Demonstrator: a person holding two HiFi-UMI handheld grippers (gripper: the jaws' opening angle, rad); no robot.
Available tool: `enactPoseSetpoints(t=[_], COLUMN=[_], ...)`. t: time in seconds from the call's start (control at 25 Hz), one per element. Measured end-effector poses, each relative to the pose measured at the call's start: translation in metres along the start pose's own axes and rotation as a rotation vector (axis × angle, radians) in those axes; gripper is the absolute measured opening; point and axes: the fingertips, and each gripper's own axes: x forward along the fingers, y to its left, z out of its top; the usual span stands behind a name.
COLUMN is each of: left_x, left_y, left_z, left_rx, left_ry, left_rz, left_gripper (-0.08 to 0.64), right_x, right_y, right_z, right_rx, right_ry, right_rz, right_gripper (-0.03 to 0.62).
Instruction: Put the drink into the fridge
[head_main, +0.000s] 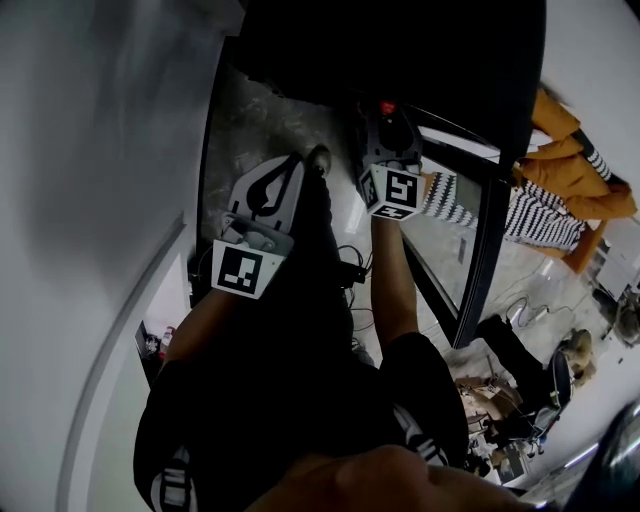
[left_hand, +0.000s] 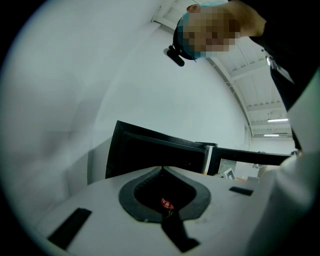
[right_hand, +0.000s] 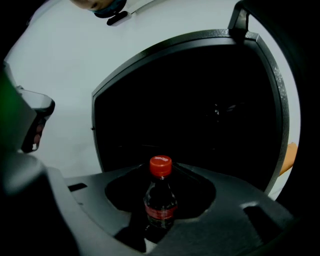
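at fridge (right_hand: 200, 100), right gripper (head_main: 388, 118) holds drink (right_hand: 160, 202)

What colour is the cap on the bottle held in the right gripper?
The cap of the cola bottle is red, clearest in the right gripper view.

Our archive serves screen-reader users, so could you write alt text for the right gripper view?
A dark drink bottle with a red cap stands upright, gripped between the jaws of the right tool. Just beyond it is the dark inside of a black-framed fridge, set against a white wall.
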Motion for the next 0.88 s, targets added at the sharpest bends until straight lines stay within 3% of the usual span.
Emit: enactPoseSetpoints(t=[0.88], left_x=[0.016], left_y=[-0.004], left_z=[-0.039], left_rx=[-0.007], left_ry=[-0.015], left_rz=[0.022], left_gripper=[0.005], right_x=[0.054], right_y=[-0.019], right_z=[-0.063], right_rx=[-0.011], right_ry=[0.052], right_rz=[0.028], right_gripper=[0.123])
